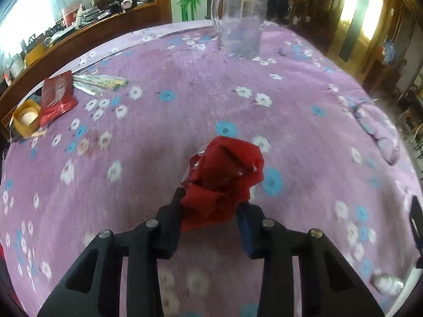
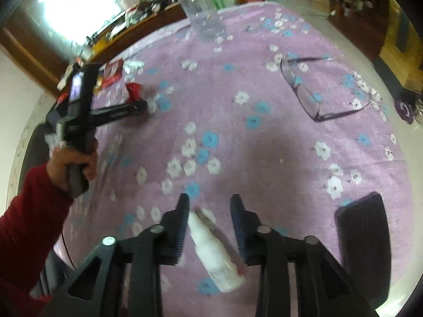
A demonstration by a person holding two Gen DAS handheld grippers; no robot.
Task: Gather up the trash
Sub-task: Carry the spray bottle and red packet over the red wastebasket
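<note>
Red wrapper (image 1: 222, 182), crumpled, sits clamped in our left tongs (image 1: 211, 206) above the flowered surface (image 1: 185, 92). Our right tongs (image 2: 210, 198) stand apart around a white bottle (image 2: 214, 253), not pressing it.

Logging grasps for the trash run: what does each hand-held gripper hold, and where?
Left hand-held gripper: crumpled red wrapper, pinched at its near end. Right hand-held gripper: nothing; white bottle lies loose between its fingers.
</note>
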